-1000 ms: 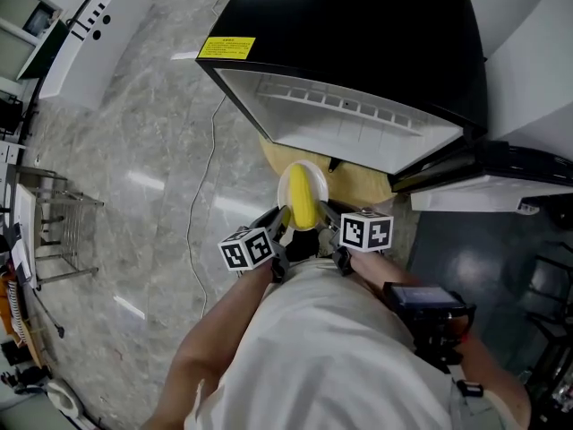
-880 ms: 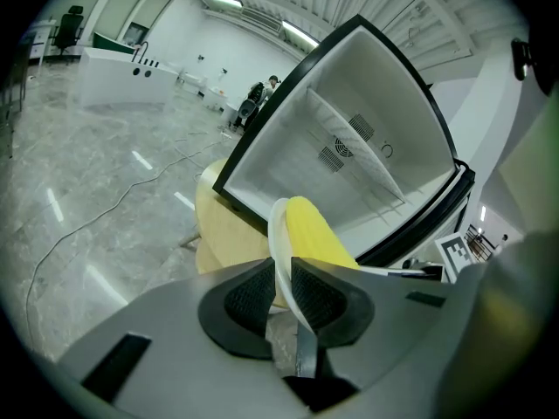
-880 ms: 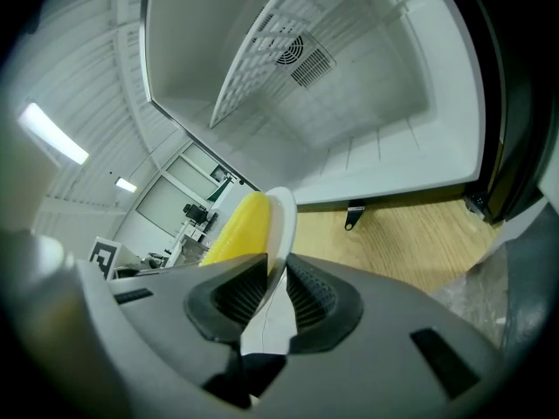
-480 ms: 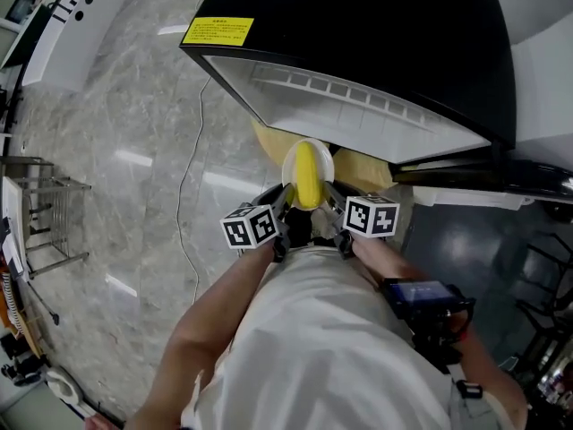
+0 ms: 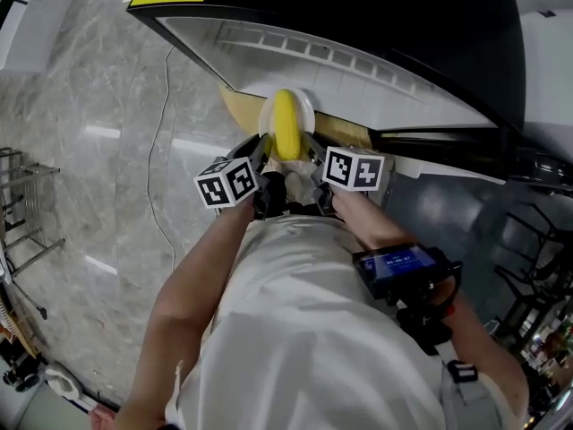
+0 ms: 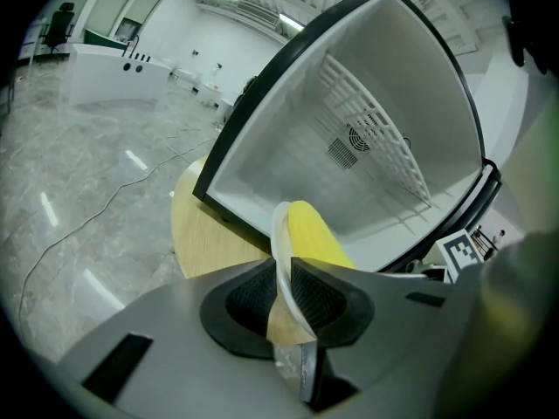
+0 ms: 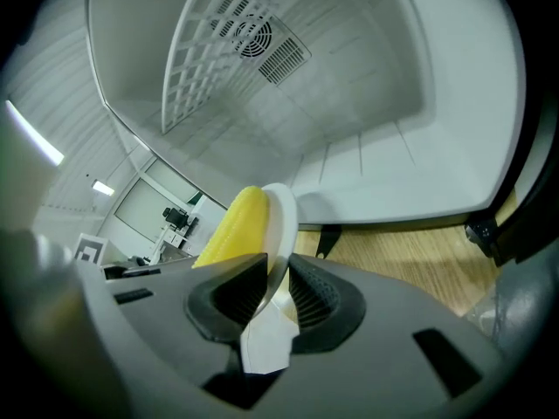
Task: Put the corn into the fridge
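A yellow corn cob (image 5: 286, 125) lies on a small white plate (image 5: 302, 107). Both grippers hold that plate by its rim. My left gripper (image 5: 260, 157) is shut on the plate's left edge (image 6: 280, 251), with the corn (image 6: 316, 238) just beyond. My right gripper (image 5: 312, 157) is shut on the right edge (image 7: 283, 225), the corn (image 7: 234, 227) to its left. The plate hangs in front of the open black fridge (image 5: 376, 25), whose white inside (image 6: 349, 173) with a wire rack (image 7: 218, 51) fills both gripper views.
A round wooden board (image 6: 210, 234) lies under the fridge on the grey marble floor (image 5: 98, 159). A thin cable (image 5: 161, 150) runs across the floor at the left. A metal rack (image 5: 22, 213) stands at the far left.
The plate with the corn has moved forward and up towards the fridge opening, both grippers still shut on its rim. The fridge now looms closer in the head view.
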The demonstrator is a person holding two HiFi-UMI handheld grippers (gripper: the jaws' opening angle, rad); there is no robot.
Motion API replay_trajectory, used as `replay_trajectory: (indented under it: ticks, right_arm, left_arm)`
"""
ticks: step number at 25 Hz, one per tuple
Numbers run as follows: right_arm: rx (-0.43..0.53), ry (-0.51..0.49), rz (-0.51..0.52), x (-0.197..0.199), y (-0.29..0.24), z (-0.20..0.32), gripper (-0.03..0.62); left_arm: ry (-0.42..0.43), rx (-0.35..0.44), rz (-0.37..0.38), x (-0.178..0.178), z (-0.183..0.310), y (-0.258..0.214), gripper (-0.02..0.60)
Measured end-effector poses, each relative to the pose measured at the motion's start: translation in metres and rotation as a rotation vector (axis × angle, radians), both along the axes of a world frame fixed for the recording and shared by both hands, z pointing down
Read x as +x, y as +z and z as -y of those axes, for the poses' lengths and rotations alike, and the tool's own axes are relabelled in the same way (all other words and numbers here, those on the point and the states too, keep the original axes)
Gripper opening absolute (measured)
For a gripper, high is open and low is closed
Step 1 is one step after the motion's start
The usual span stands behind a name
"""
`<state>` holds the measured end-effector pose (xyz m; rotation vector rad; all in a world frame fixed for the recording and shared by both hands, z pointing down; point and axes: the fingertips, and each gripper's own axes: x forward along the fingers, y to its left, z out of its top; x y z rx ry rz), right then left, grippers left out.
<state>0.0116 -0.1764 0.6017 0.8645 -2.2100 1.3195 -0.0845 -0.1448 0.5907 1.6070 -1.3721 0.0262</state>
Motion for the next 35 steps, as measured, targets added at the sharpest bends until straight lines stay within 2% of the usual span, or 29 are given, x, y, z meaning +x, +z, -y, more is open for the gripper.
replay_trajectory:
  ticks: [12, 17, 35]
  right_arm:
    - [0.020, 0.032, -0.011, -0.013, 0.008, 0.039, 0.066]
    - [0.020, 0.066, -0.032, -0.005, 0.009, 0.048, 0.066]
    - [0.069, 0.077, -0.079, -0.016, 0.014, 0.084, 0.066]
  left_arm:
    - [-0.047, 0.042, 0.016, -0.015, 0.045, 0.004, 0.057]
    - [-0.042, 0.047, -0.001, -0.008, 0.057, 0.006, 0.055]
    - [-0.049, 0.087, -0.024, -0.019, 0.092, 0.015, 0.048]
